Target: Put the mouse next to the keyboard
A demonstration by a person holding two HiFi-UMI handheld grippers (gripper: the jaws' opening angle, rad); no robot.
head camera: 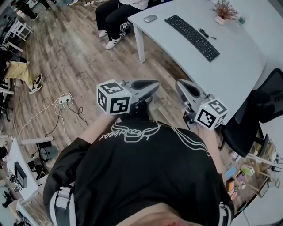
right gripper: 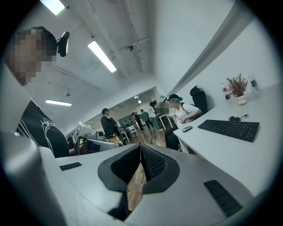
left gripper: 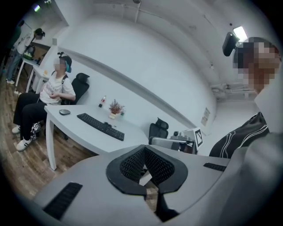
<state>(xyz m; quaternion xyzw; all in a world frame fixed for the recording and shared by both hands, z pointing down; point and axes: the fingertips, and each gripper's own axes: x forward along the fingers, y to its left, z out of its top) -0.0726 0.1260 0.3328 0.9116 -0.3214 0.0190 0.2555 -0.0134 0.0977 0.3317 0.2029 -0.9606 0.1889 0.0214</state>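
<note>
A grey mouse (head camera: 150,18) lies near the far left corner of the white table (head camera: 239,66). A black keyboard (head camera: 192,37) lies slantwise in the middle of the table, well apart from the mouse. Both grippers hang in front of my chest, over the wooden floor and short of the table. My left gripper (head camera: 154,84) is shut with nothing in it, and so is my right gripper (head camera: 180,83). The left gripper view shows the mouse (left gripper: 65,112) and the keyboard (left gripper: 101,126) far beyond the closed jaws. The right gripper view shows the mouse (right gripper: 187,129) and the keyboard (right gripper: 229,129) too.
A small potted plant (head camera: 224,11) and a black cable (head camera: 207,33) sit behind the keyboard. A person (head camera: 115,17) sits at the table's far left end. A black office chair (head camera: 252,119) stands to my right. Power leads (head camera: 62,103) trail on the floor at left.
</note>
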